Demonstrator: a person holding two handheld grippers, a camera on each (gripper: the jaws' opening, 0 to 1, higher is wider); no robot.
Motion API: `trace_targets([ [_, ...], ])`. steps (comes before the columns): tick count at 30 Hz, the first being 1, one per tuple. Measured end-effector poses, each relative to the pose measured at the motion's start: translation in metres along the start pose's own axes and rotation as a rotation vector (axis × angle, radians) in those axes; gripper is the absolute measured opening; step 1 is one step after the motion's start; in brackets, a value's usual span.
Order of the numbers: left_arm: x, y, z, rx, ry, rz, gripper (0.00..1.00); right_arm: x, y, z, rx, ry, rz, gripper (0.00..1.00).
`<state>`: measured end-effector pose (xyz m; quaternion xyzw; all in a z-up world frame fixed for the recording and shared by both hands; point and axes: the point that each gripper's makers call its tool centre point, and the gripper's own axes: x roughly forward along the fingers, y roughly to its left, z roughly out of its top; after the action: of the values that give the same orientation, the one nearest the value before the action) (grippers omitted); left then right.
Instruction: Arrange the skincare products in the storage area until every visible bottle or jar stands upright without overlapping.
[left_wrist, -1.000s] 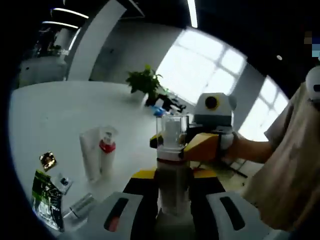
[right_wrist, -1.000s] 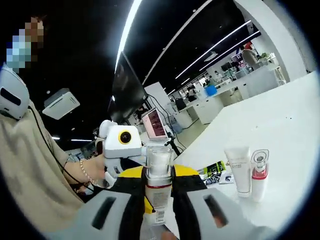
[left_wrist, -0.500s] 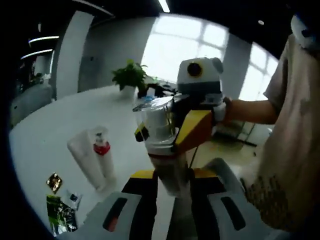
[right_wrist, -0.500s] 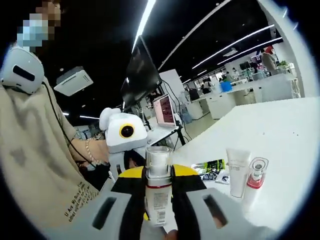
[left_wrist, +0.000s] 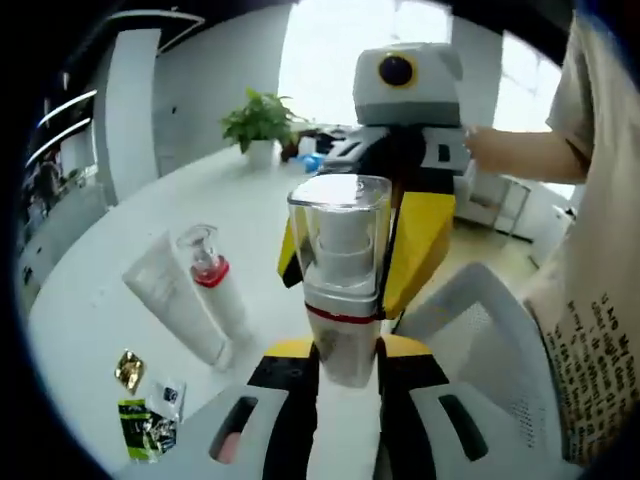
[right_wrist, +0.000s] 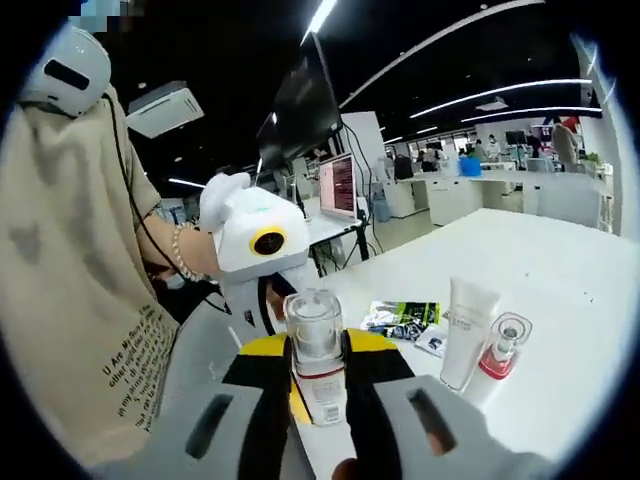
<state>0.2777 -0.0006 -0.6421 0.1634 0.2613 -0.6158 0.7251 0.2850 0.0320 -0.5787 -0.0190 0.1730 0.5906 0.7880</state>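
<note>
A white pump bottle with a clear square cap and a red band (left_wrist: 340, 250) is held off the table, between the jaws of both grippers. My left gripper (left_wrist: 345, 352) is shut on its lower body. My right gripper (left_wrist: 352, 262) comes from the far side, its yellow jaws closed on the cap section. In the right gripper view the same bottle (right_wrist: 313, 330) sits in my right gripper (right_wrist: 315, 350), with the left gripper (right_wrist: 277, 300) behind it. A white tube (left_wrist: 172, 300) and a red-collared pump bottle (left_wrist: 212, 288) stand side by side on the white table (left_wrist: 110, 240).
Green and gold sachets (left_wrist: 145, 432) lie near the table's edge, and a green packet (right_wrist: 402, 316) lies beside the tube (right_wrist: 465, 322). A potted plant (left_wrist: 262, 122) stands at the table's far end. The person's shirt (left_wrist: 600, 300) and a white mesh chair (left_wrist: 480, 335) are to the right.
Both views have tilted and swung with the hands. The bottle stays held by both grippers and its cap now looms closer in the left gripper view.
</note>
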Motion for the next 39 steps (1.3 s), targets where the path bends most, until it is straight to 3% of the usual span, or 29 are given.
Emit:
trace_targets([
  [5, 0.015, 0.005, -0.016, 0.05, 0.032, 0.026, 0.19, 0.005, -0.004, -0.02, -0.037, 0.075, -0.012, 0.19],
  [13, 0.036, 0.012, -0.037, 0.046, 0.058, 0.056, 0.19, 0.013, -0.013, -0.049, -0.093, 0.18, -0.012, 0.19],
  [22, 0.055, 0.023, -0.063, 0.006, 0.095, 0.104, 0.19, 0.023, -0.026, -0.08, -0.1, 0.237, 0.008, 0.19],
  [39, 0.068, 0.034, -0.078, -0.016, 0.111, 0.117, 0.19, 0.03, -0.039, -0.098, -0.052, 0.256, -0.002, 0.21],
])
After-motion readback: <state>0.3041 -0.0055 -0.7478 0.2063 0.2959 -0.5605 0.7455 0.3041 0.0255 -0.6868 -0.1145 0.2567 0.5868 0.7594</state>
